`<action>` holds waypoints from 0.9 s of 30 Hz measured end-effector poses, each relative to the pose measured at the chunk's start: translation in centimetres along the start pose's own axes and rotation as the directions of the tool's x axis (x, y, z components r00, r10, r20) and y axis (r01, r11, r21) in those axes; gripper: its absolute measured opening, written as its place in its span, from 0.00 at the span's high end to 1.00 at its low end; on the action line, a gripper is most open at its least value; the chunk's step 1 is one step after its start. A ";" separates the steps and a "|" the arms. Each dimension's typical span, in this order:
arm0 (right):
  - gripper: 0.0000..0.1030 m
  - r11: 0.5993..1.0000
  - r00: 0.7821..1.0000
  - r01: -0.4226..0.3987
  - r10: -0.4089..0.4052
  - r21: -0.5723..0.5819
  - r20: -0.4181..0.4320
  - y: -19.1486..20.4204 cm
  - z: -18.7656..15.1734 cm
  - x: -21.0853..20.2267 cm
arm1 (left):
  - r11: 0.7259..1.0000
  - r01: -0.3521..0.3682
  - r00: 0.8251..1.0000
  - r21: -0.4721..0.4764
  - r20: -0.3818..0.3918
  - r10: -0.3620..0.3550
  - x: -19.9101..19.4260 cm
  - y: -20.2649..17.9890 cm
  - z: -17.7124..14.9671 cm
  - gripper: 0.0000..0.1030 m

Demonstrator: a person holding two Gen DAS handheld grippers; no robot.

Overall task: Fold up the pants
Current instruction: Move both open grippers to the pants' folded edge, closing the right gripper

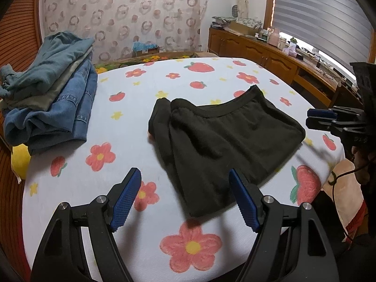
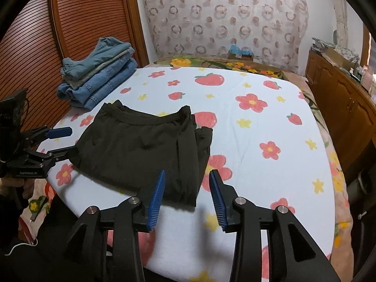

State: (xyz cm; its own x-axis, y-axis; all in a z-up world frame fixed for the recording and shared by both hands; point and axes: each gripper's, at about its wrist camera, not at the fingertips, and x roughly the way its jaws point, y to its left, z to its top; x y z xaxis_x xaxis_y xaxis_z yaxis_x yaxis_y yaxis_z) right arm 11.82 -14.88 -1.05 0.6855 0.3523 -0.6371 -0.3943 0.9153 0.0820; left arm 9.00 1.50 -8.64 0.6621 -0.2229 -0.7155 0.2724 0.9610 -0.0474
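Note:
Black pants lie folded into a compact bundle on the flower-print sheet, waistband toward the far side; they also show in the right wrist view. My left gripper is open and empty, above the near corner of the bundle. My right gripper is open and empty, above the bundle's near right corner. The right gripper shows at the right edge of the left wrist view. The left gripper shows at the left edge of the right wrist view, at the bundle's left edge.
A stack of folded jeans and other pants sits at the sheet's far left, also in the right wrist view. A wooden cabinet runs along the right. A slatted wooden door stands at left. A yellow object lies by the left edge.

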 end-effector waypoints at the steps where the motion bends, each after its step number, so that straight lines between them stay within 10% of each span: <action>1: 0.58 1.000 1.000 0.001 -0.001 0.000 -0.003 0.0 0.1 0.1 | 1.000 0.000 1.000 0.000 0.000 0.000 0.0 -0.1 0.1 0.24; 27: 0.54 1.000 0.995 -0.019 0.020 0.015 -0.096 -1.6 4.0 7.3 | 0.999 0.024 0.999 -0.036 -0.027 -0.025 5.2 2.9 5.0 0.24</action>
State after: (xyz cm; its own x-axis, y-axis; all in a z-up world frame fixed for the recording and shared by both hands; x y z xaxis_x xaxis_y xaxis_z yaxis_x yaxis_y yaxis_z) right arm 19.94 -12.94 -2.76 0.6152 0.3503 -0.7062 -0.3978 0.9114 0.1055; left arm 16.77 2.25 -9.00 0.6361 -0.2425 -0.7325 0.2630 0.9606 -0.0897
